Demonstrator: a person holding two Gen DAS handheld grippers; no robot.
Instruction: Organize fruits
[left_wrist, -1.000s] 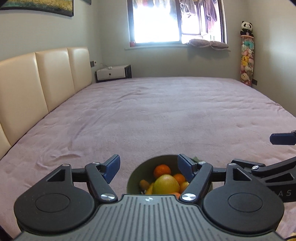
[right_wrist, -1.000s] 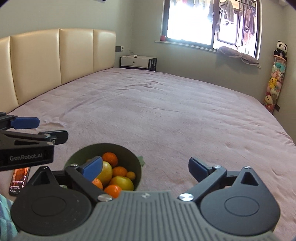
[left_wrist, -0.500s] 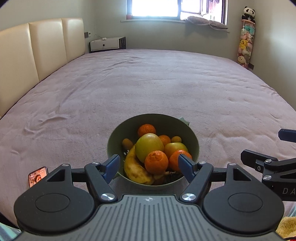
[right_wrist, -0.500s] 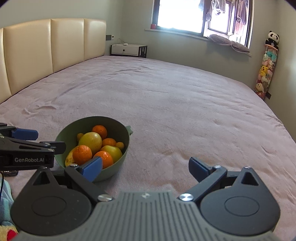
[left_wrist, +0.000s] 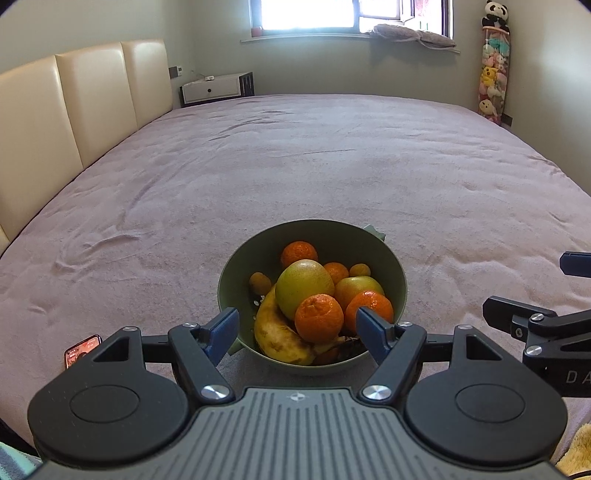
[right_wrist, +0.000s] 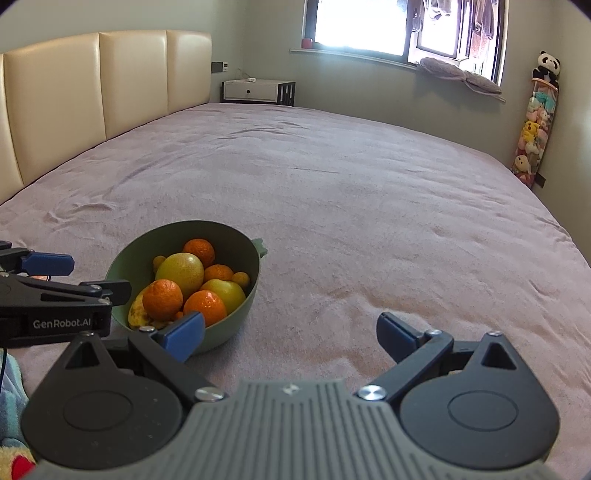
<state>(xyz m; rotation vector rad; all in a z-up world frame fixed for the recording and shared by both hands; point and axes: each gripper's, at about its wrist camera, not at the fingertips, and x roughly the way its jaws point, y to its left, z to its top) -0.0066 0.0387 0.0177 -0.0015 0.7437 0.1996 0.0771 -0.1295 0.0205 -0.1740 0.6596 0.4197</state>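
Note:
A green bowl (left_wrist: 243, 266) (right_wrist: 236, 243) full of fruit rests on a mauve bed cover near the front edge. In it lie several oranges (left_wrist: 318, 316) (right_wrist: 162, 299), a yellow-green apple (left_wrist: 303, 282) (right_wrist: 181, 269), another apple (left_wrist: 356, 288) and a spotted banana (left_wrist: 275, 334). My left gripper (left_wrist: 297, 334) is open, its blue fingertips (left_wrist: 221, 334) straddling the bowl's near rim without touching fruit. Over bare cover to the right of the bowl, my right gripper (right_wrist: 290, 338) stands open and holds nothing.
A phone (left_wrist: 81, 349) with a lit screen lies on the cover left of the bowl. A cream padded headboard (left_wrist: 74, 96) runs along the left. A white nightstand (right_wrist: 255, 90) and a window are at the far wall; plush toys (right_wrist: 535, 122) hang at right.
Both grippers have tipped downward and sunk a little, so the bowl and fruit now show fully. Both stay open. Little differs from half a second ago.

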